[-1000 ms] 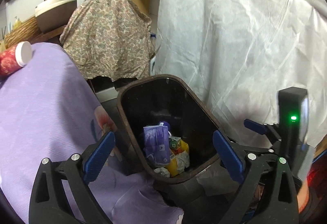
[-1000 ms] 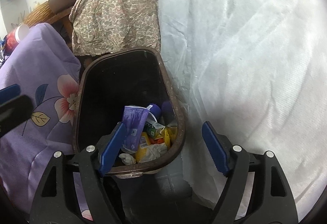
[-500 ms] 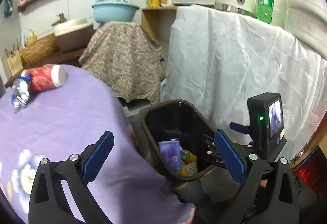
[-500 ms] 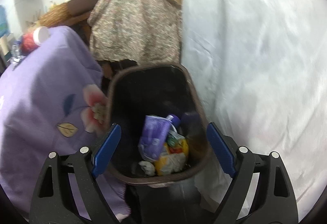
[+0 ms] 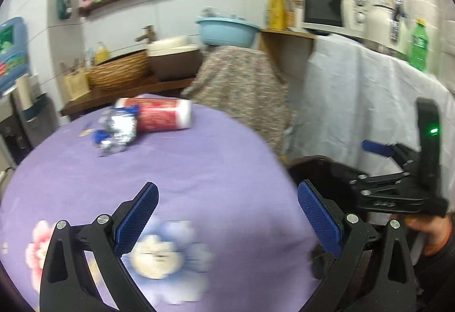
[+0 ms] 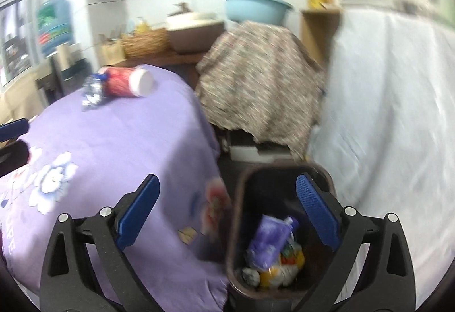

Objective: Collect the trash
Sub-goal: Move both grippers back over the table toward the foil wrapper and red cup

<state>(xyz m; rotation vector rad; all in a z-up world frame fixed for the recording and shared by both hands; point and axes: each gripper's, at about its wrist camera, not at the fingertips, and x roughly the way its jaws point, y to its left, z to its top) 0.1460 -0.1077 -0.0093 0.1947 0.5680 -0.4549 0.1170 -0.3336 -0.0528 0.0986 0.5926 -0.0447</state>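
Note:
A dark brown trash bin (image 6: 241, 198) stands on the floor beside the purple-clothed table (image 6: 113, 147); inside lie a purple pouch (image 6: 268, 240) and several yellow and white scraps. On the table's far side lie a red canister with a white cap (image 5: 163, 114) (image 6: 125, 81) and a crumpled silver-blue wrapper (image 5: 119, 129) (image 6: 92, 90). My left gripper (image 5: 227, 215) hangs open over the tablecloth with nothing between its fingers. My right gripper (image 6: 227, 206) is above the bin's near edge, its jaws opening wide and empty. The bin's rim (image 5: 315, 164) shows at right in the left wrist view.
A floral-covered stand (image 5: 241, 90) and a white-draped counter (image 5: 364, 90) with a microwave (image 5: 330, 7) and green bottle (image 5: 418, 44) flank the bin. A blue basin (image 5: 227, 31), a wicker basket (image 5: 119, 73) and a sink stand behind the table. A person's hand (image 5: 429, 232) holds the right gripper.
Both grippers rose and swung left from over the bin toward the table; the canister and wrapper came into fuller view. The right jaws spread wider. The purple pouch stays in the bin.

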